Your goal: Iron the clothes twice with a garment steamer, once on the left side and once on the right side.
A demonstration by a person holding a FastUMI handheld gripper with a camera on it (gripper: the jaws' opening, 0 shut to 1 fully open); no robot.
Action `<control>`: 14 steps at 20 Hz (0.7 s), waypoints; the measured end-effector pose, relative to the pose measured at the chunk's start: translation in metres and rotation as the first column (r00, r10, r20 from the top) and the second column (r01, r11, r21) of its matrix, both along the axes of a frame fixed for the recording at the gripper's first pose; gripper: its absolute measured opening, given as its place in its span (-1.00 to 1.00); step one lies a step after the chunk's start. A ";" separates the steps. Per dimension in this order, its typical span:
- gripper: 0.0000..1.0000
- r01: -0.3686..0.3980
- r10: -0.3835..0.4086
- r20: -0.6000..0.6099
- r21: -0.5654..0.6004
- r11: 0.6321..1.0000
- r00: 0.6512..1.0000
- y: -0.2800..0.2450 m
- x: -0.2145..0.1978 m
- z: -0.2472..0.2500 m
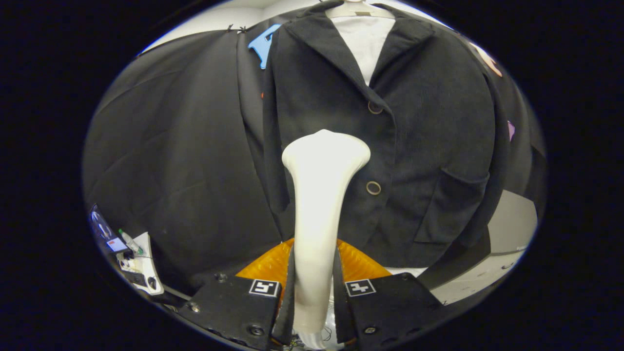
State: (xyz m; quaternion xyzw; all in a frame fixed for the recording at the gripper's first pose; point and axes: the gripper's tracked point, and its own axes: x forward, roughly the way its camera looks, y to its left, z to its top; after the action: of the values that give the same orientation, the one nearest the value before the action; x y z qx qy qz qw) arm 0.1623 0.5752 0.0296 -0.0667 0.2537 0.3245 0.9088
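Observation:
A black jacket [429, 126] hangs on a hanger over a white shirt [365, 44], facing me, with two round buttons down its front and a patch pocket on its right panel. My gripper [314, 292] is shut on the handle of a white garment steamer [319, 195], which rises straight up between the fingers. The steamer's wide head sits against or just in front of the jacket's left panel, a little left of the lower button [373, 187]. I cannot tell whether the head touches the cloth.
An orange object [265, 265] lies below the jacket hem, just beyond the fingers. A white table [146, 273] with small devices and a bottle stands at the far left. A pale surface [477, 278] shows low on the right.

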 end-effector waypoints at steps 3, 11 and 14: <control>-0.28 0.002 -0.003 -0.020 -0.021 1.000 1.000 -0.006 0.000 -0.016; -0.28 -0.002 -0.005 -0.093 -0.074 0.997 0.996 -0.015 -0.017 -0.058; -0.28 -0.001 -0.009 -0.114 -0.091 0.996 0.993 -0.017 -0.022 -0.062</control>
State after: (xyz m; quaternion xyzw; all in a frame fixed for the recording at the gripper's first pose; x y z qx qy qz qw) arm 0.1401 0.5584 -0.0324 -0.0888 0.3197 0.3142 0.8895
